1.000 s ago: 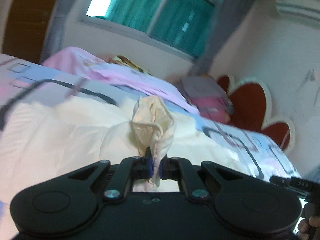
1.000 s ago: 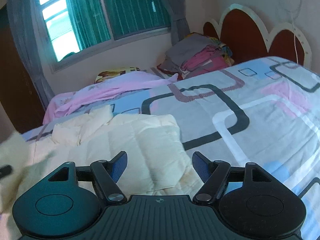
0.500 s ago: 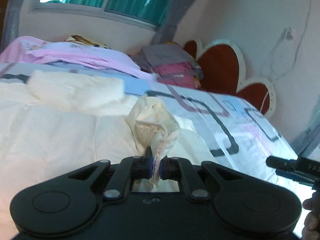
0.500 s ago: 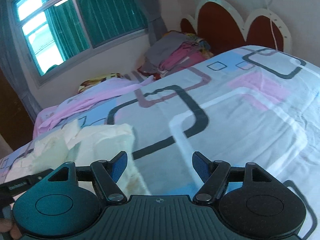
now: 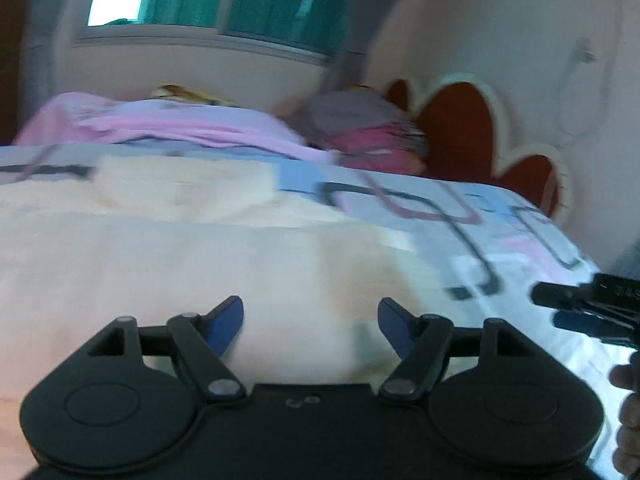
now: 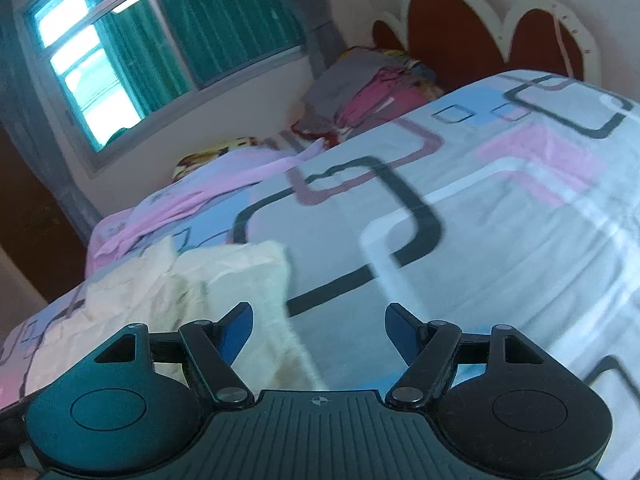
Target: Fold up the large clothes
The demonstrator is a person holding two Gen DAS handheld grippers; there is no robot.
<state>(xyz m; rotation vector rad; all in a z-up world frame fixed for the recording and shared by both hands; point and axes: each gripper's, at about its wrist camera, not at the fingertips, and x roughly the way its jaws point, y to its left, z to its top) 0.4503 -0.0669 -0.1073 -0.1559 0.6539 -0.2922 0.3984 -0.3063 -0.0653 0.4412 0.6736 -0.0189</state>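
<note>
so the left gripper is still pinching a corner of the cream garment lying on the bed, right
Not quite. The left wrist view shows the left gripper with its jaws apart, having just opened, nothing between them. The cream garment does lie on the bed, released.

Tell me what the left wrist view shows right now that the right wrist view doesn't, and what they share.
Left wrist only: the left hand-held gripper, jaws just opened with nothing between them, above the broad flat middle of the cream quilted garment; the right hand-held gripper's tips at the right edge.

Right wrist only: the garment's crumpled edge and a wide stretch of bare patterned bedsheet.

Both: green-curtained window, pink blanket, red scalloped headboard.
</note>
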